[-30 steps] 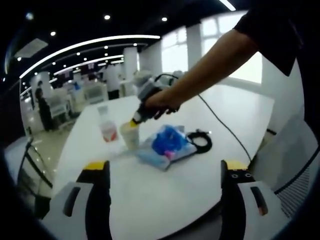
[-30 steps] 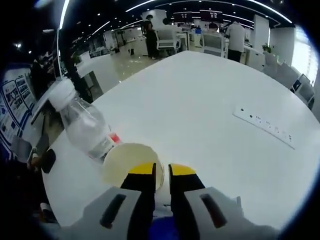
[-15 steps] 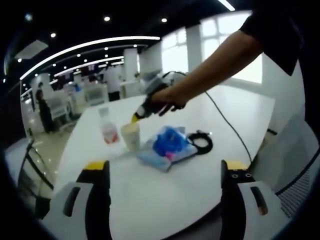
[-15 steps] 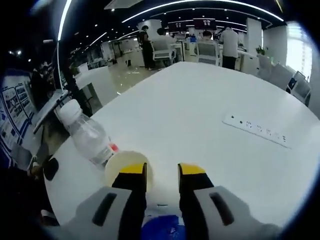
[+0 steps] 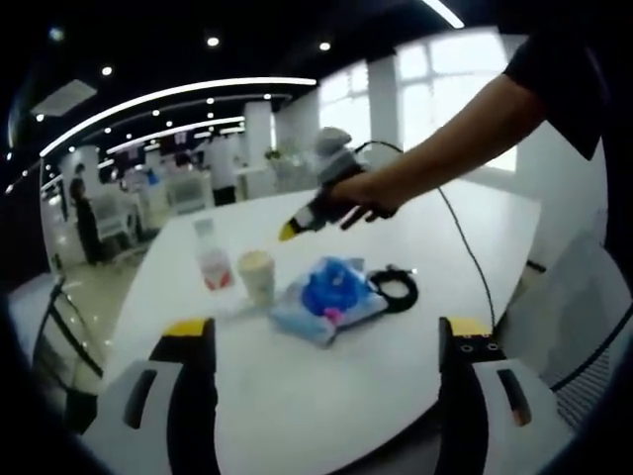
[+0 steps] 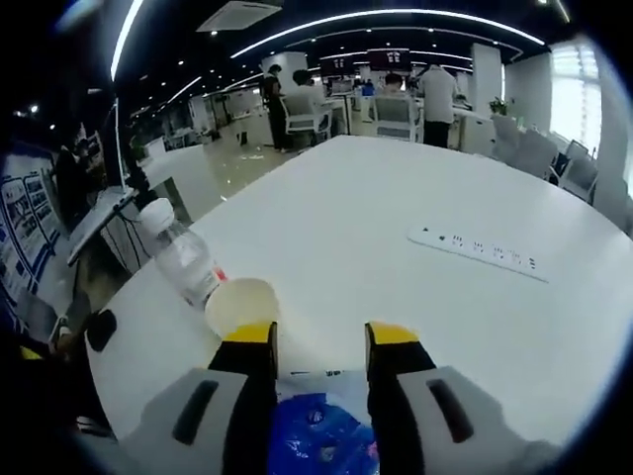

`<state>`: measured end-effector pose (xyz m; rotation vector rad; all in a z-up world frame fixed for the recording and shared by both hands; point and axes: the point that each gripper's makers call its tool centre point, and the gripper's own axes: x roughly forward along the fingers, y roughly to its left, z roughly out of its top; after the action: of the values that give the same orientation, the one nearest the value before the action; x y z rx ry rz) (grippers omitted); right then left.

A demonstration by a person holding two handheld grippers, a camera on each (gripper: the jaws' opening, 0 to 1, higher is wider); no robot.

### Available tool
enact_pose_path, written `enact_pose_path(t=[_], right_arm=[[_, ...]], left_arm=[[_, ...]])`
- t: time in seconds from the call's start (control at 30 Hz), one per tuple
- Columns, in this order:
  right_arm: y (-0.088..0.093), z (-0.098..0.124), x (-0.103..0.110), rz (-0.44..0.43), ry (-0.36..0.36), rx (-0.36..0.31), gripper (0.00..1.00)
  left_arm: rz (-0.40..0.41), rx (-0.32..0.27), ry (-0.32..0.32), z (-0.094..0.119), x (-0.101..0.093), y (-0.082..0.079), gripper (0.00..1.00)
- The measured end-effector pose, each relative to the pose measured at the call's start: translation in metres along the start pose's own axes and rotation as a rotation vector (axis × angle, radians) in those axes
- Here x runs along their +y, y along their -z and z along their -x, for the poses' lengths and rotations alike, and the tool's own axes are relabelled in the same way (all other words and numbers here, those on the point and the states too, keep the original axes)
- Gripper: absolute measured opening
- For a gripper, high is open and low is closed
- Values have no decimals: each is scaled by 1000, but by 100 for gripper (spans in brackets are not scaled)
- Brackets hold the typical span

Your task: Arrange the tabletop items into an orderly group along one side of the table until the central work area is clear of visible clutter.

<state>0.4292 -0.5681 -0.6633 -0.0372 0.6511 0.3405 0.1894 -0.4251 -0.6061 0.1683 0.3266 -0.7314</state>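
White table (image 5: 326, 386); right hand-held gripper (image 5: 289, 232) raised above cup (image 5: 256, 274).

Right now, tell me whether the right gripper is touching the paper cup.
Apart. The left gripper view shows the right gripper lifted above and beside the paper cup, with bare table and background between them; its jaws stand open and empty.

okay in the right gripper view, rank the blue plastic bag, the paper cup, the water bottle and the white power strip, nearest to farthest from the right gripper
1. Blue-and-clear plastic bag, directly under the right gripper, between its open jaws.
2. Cream paper cup, just beyond the left jaw tip.
3. Clear plastic water bottle with white cap, behind the cup, to the left.
4. White power strip, far off to the right on the white table.
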Motion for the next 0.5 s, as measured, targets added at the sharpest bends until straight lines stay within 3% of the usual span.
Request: enact_pose_path(t=[0.5], right_arm=[[30, 44, -15, 7, 32, -4, 44]], left_arm=[[0, -19, 25, 0, -5, -4, 93]])
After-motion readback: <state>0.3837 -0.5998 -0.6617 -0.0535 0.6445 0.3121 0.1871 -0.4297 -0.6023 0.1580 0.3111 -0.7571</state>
